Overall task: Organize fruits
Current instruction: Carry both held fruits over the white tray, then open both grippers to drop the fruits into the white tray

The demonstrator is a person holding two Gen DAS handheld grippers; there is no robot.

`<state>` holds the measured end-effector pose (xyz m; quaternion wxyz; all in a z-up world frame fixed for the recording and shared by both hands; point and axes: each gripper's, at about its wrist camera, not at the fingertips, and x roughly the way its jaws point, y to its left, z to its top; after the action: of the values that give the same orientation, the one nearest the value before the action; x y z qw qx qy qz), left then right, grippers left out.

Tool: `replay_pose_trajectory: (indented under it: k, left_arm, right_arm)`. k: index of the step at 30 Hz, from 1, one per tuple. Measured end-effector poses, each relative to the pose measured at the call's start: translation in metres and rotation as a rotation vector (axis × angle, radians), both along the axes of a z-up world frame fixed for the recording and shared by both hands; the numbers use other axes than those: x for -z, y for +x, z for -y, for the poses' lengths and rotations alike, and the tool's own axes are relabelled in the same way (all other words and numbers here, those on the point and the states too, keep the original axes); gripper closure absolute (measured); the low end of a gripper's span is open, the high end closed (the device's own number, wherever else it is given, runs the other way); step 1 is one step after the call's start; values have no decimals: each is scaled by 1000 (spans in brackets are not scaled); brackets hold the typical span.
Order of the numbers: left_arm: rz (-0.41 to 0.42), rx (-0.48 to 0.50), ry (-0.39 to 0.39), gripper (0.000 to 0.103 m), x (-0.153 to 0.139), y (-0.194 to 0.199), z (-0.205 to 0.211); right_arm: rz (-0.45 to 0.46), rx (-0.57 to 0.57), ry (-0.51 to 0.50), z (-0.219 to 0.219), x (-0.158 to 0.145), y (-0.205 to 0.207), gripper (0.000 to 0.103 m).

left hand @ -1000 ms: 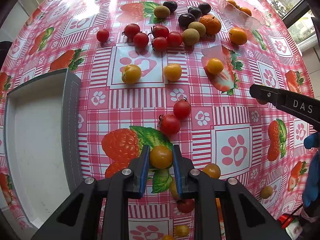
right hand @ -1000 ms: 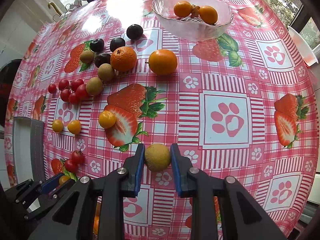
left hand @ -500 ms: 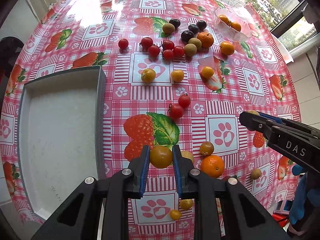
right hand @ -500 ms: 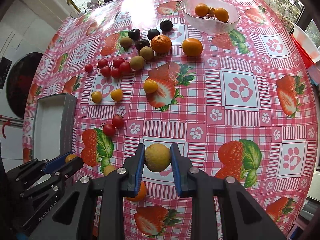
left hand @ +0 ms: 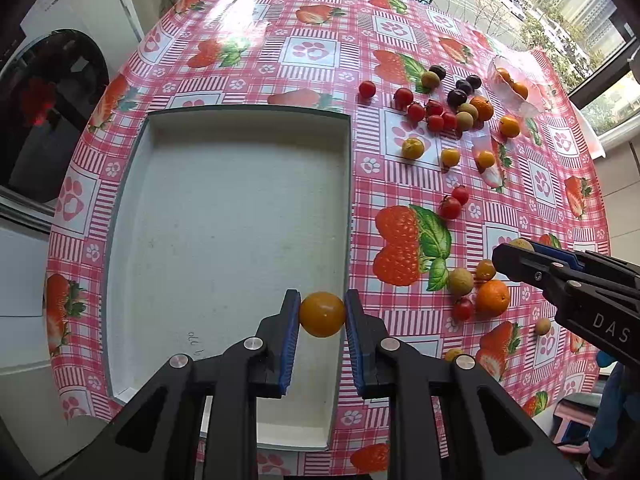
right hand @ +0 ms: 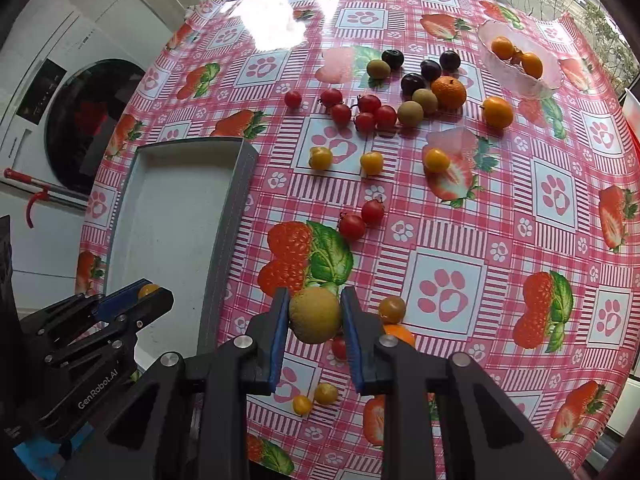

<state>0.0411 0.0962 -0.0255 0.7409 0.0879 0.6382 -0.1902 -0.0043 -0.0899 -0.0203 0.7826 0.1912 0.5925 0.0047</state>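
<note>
My left gripper (left hand: 322, 314) is shut on a yellow cherry tomato (left hand: 322, 314) and holds it above the near right part of the grey tray (left hand: 224, 216). It also shows in the right wrist view (right hand: 149, 294). My right gripper (right hand: 315, 315) is shut on a brown-green round fruit (right hand: 315, 314), held over the tablecloth right of the tray (right hand: 168, 216); it shows at the right in the left wrist view (left hand: 520, 250). Red cherry tomatoes (right hand: 366, 114), yellow tomatoes (right hand: 320, 158), dark plums (right hand: 412, 82) and oranges (right hand: 449, 92) lie scattered on the cloth.
A glass bowl (right hand: 532, 80) with oranges stands at the far right of the table. A washing machine (right hand: 76, 120) stands left of the table. An orange (left hand: 493, 298) and small fruits lie near the table's front edge. A window lies beyond.
Both grippers have pulled back and up with their fruits. My left gripper has swung left, from over the cloth to over the tray's near right part.
</note>
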Motion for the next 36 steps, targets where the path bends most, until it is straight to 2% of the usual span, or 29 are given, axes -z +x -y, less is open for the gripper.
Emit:
replay_pose_trajectory:
  k: [8,15,19,26,27,28,29,30,33,36]
  left_arm:
    - [-19,-54,85,79,24,11,-63]
    - [-43,-70,152,79,49,12,-93]
    - [-52,-72,169,79,58,9,-101]
    - [-88,-54,193,78,73,1,-108]
    - [-95,-51,194,72,75,-1,-108]
    - [-98,-50,197,61,76,-3,-109]
    - [-86,-54,202,37,76,-4,-109]
    - [-56,-63,225,29,74,-5,-111]
    - [-74,-64,197,29,74,-6,-117]
    - [-66,-63,218,29,74,-5,-121]
  right_arm:
    - [-13,-145,29,-81,3,29,75]
    - [-88,-265,41,-145,30,40,75]
    - [-137,-309,32,-166,49,39,75]
    - [-182,-354,11,-180,67,34,75]
    - [-183,-362,8,-182,68,34,75]
    - [-184,-369,6,-184,70,33,74]
    - [-184,-375,6,-186,71,33,70]
    - [-181,-378,2,-187,71,32,69]
    - [-176,-383,6,-187,71,30,60]
    - [-164,-396,6,-188,69,28,51]
